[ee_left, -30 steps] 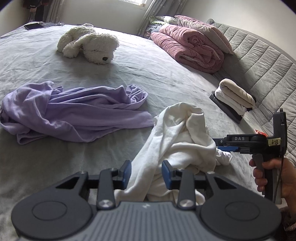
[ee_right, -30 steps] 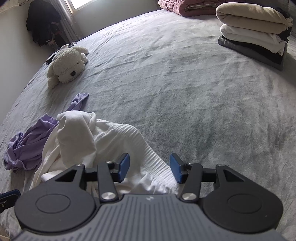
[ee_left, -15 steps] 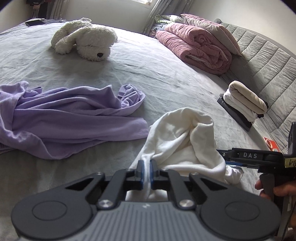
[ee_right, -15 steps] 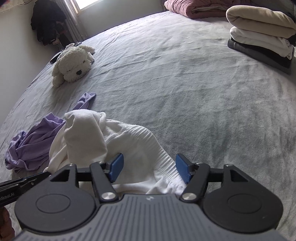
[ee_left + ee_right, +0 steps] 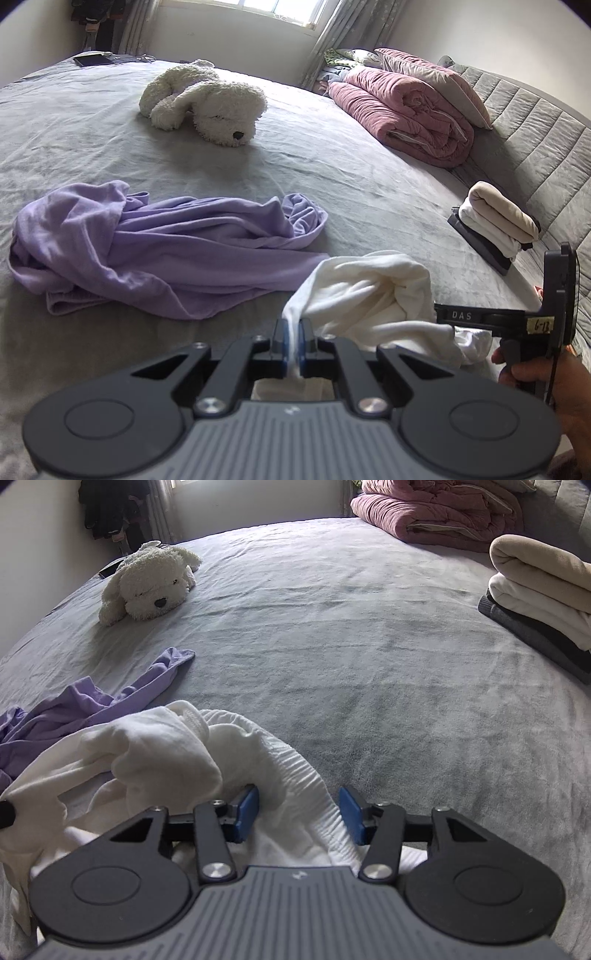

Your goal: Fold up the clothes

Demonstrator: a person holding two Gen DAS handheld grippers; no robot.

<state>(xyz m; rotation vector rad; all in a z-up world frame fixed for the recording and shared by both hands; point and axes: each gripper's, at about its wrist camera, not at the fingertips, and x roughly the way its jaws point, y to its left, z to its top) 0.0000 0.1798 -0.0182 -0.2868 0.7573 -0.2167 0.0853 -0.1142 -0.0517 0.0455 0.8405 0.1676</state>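
White garment (image 5: 369, 295) edge pinched in left claw (image 5: 291, 341), right claw (image 5: 299, 814) spread wide

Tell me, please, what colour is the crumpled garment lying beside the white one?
Lilac purple: the crumpled garment shows best in the left wrist view.

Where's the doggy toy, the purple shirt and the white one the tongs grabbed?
Plush dog (image 5: 218, 107), left wrist view, its head.
Purple garment (image 5: 166, 254), left wrist view, its crumpled middle.
White garment (image 5: 369, 291), left wrist view, its bunched top.
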